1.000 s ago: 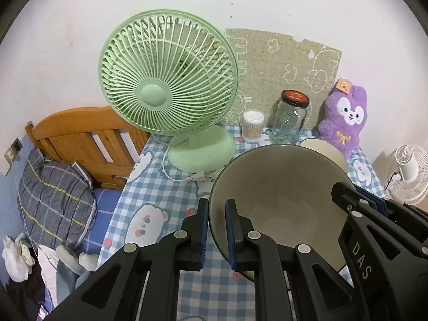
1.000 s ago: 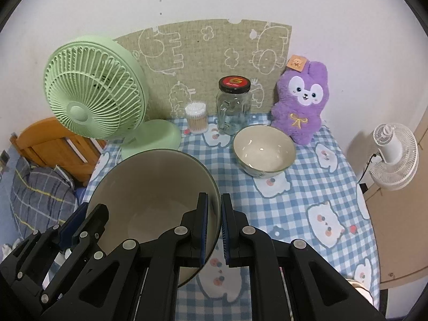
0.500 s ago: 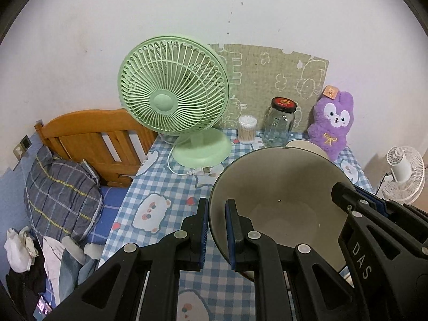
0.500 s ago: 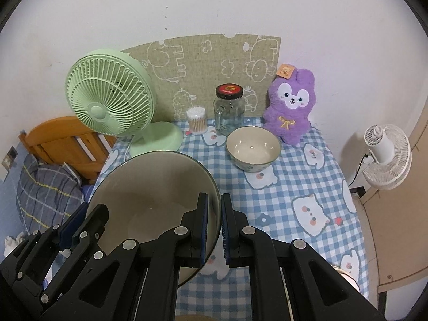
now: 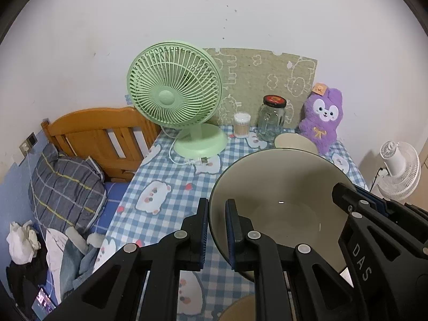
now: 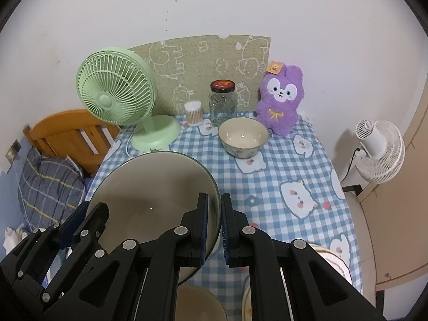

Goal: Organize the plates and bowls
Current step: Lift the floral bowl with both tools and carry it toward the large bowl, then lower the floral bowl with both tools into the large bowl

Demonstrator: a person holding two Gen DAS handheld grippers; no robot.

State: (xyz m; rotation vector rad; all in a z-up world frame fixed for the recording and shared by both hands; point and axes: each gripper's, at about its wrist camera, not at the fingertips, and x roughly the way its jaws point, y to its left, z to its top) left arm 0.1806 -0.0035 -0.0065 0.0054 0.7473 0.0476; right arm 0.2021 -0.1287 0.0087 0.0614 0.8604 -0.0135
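Observation:
A large beige bowl with a dark rim [image 5: 281,200] [image 6: 160,187] hangs above the checked tablecloth [image 6: 281,165], carried between both grippers. My left gripper [image 5: 216,206] is shut on its left rim, one pad inside and one outside. On the opposite rim my right gripper [image 6: 214,200] is shut the same way. Each gripper also shows in the other's view: right gripper [image 5: 345,192], left gripper [image 6: 91,211]. A smaller cream bowl [image 6: 243,136] [image 5: 294,140] stands at the back of the table, in front of the jar.
At the back stand a green fan [image 6: 115,93], a swab pot [image 6: 193,112], a glass jar [image 6: 222,101] and a purple plush [image 6: 279,101]. More dishes lie at the near edge: a beige dish [image 6: 198,302] and a pink-rimmed plate [image 6: 334,262]. A bed [image 5: 67,182] lies left, a white fan [image 6: 379,152] right.
Both grippers have drawn back from the wall together with the large bowl held between them. The fan, jar and plush look smaller, and dishes have come into view at the near edge.

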